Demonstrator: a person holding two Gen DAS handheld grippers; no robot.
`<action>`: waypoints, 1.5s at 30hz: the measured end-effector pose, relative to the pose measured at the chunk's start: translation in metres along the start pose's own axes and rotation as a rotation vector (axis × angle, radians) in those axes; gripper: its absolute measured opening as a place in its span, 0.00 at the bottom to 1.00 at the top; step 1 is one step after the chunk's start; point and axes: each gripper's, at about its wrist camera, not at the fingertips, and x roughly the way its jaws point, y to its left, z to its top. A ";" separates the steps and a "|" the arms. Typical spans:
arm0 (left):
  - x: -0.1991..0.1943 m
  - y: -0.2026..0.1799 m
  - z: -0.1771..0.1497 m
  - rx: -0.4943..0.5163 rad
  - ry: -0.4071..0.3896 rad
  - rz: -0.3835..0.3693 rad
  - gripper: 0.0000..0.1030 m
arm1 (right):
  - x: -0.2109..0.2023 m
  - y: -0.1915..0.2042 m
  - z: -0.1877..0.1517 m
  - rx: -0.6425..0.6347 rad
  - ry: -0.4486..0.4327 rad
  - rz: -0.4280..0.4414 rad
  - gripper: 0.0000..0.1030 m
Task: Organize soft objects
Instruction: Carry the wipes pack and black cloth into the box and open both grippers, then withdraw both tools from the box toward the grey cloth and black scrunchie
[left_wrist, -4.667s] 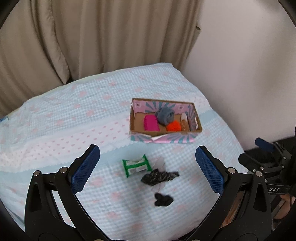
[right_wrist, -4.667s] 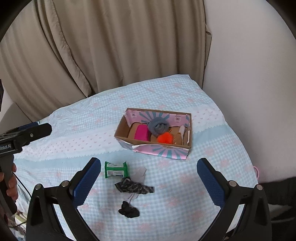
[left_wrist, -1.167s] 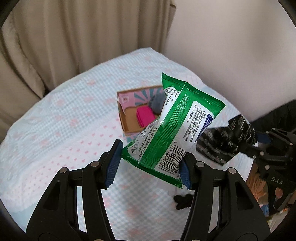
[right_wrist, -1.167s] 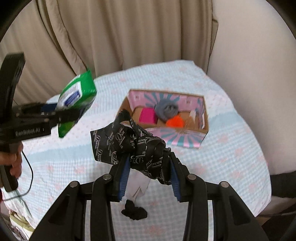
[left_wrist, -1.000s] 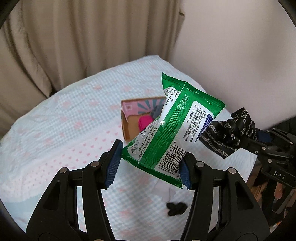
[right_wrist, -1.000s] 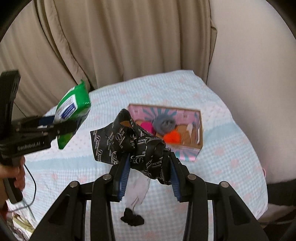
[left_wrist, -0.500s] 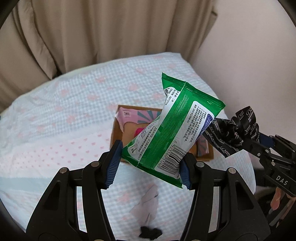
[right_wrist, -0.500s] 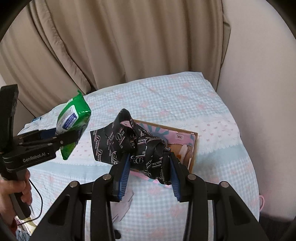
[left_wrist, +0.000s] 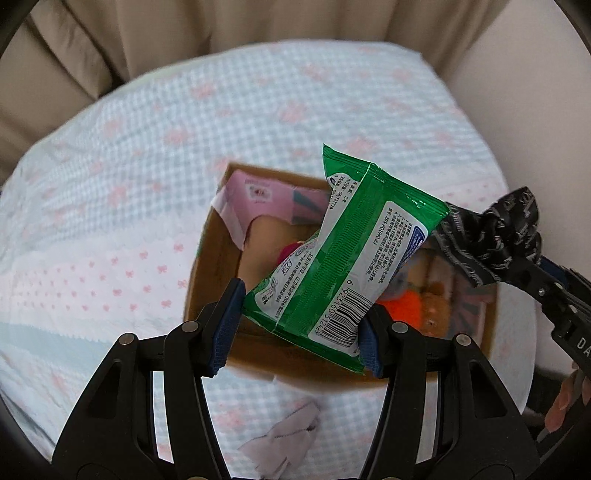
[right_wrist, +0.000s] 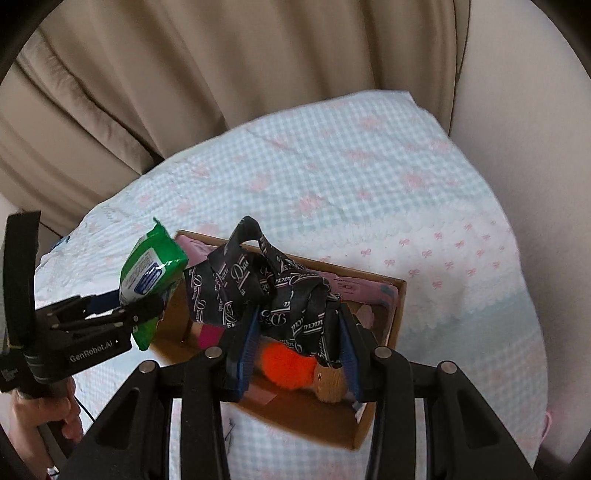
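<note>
Both grippers now hang over the cardboard box (left_wrist: 212, 273) on the pink-and-blue bedspread (left_wrist: 140, 155), each loaded. L gripper (left_wrist: 299, 332) is clamped on a green wet-wipes pack (left_wrist: 343, 266), held tilted above the box's left half. R gripper (right_wrist: 297, 354) is clamped on a bunched black printed ribbon (right_wrist: 266, 291), above the box's middle and right part.

Approx 5 s ago both tools were wide open and empty, with pack and ribbon lying on the bedspread in front of the box; in the last second the pair have swung from short of the box to right above it. Pick-up is thus done for two items; what's left looks like lowering and letting go.

Inside the box: an orange pom-pom (right_wrist: 286, 365), a tan fuzzy item (right_wrist: 330, 384), a magenta piece (right_wrist: 208, 336). The grey item is mostly hidden by the pack.

In front of the box, a pale pink scrap (left_wrist: 284, 443) lies on the bedspread, so sorting isn't finished.
</note>
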 end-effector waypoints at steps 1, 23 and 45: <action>0.010 0.001 0.001 -0.012 0.015 0.006 0.51 | 0.010 -0.004 0.001 0.010 0.014 0.000 0.36; 0.062 -0.004 0.016 0.000 0.056 0.065 1.00 | 0.058 -0.004 -0.038 -0.113 0.095 0.066 1.00; -0.046 -0.008 -0.008 0.044 -0.051 0.036 1.00 | -0.027 0.004 -0.034 -0.024 -0.072 -0.003 1.00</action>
